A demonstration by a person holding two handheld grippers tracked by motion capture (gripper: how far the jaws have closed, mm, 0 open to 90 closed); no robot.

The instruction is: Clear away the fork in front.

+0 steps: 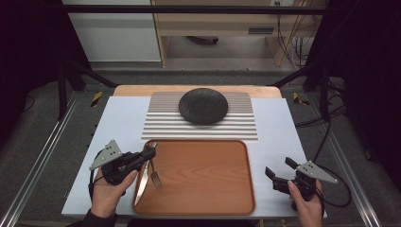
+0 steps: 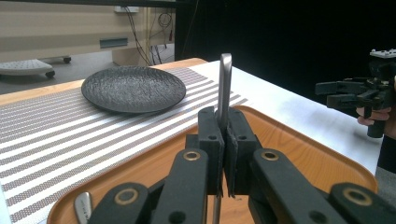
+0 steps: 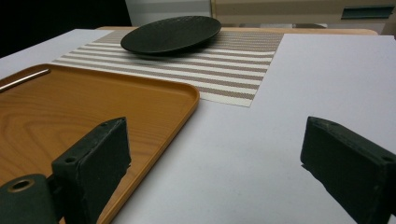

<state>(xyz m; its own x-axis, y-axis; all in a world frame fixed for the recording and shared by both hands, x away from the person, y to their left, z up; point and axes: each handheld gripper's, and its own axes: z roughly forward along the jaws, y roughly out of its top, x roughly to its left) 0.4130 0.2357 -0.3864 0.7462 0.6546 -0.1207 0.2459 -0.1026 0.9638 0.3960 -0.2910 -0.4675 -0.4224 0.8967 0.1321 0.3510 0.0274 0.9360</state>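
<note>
While the left gripper holds a fork over the tray, the scene reads as follows, with clock directions taken from the tray's middle in the high view.

Left gripper: left gripper (image 1: 150,152) at about 9 o'clock over the tray's left edge, clenched on the fork's handle, its jaws pressed flat against the metal from both sides.

Fork: fork (image 1: 154,173) gripped partway along the handle, tines toward 6 o'clock over the wood, handle end (image 2: 225,88) sticking out past the jaws; whether the tines touch the tray I cannot tell. The mid-handle grip likely keeps it from swinging.

Knife: table knife (image 1: 142,183) flat on the tray just beside the fork at 8 o'clock, untouched; its rounded end (image 2: 82,207) shows below the left gripper.

Tray: wooden tray (image 1: 203,203) at the near side of the worktop, apparently the holding place for the cutlery.

Placemat: striped placemat (image 1: 161,124) at 12 o'clock, its near edge meeting the tray's far rim.

Plate: dark textured plate (image 1: 203,106) on the placemat's far half, nothing on it.

Right gripper: right gripper (image 1: 279,171) at 3 o'clock over the bare worktop (image 1: 279,127), well apart from the tray, released, jaws wide with nothing between them, probably waiting.

Judged step: cutlery is being taken off the tray, presumably toward the place setting at 12 o'clock; the knife is not yet taken.
</note>
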